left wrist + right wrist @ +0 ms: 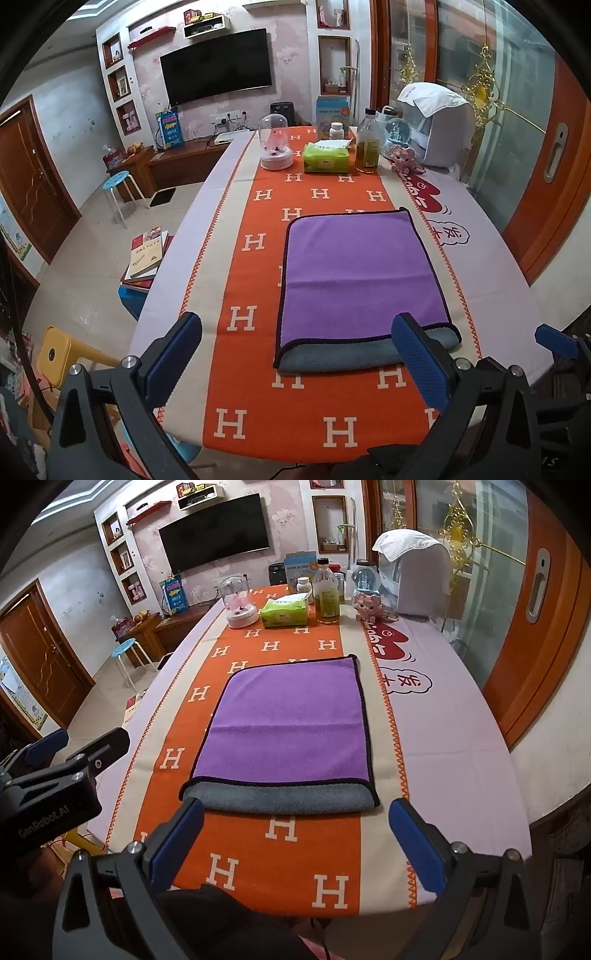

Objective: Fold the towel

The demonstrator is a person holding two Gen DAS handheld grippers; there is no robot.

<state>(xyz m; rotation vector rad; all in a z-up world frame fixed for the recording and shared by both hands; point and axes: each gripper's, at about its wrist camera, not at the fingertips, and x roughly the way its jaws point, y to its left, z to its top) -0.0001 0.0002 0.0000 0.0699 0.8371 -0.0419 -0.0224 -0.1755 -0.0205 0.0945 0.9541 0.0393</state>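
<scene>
two handheld grippers, each a black plastic frame with triangular cut-outs and round silver screws. the left gripper (295, 363) and right gripper (297, 845) both carry flat blue textured pads on their fingers (421, 363). white lettering reading "genrobot.ai" marks the left gripper's black housing, seen beside the right gripper's left finger.

L hand-held gripper (295, 363) jaws wide apart, R hand-held gripper (295, 843) same, both empty

We see the folded towel (284, 731) on the table runner (258, 867), mid-table; behind it stand a tissue pack (284, 613), a bottle (327, 598) to its right, a glass dome (240, 605) to its left.
</scene>
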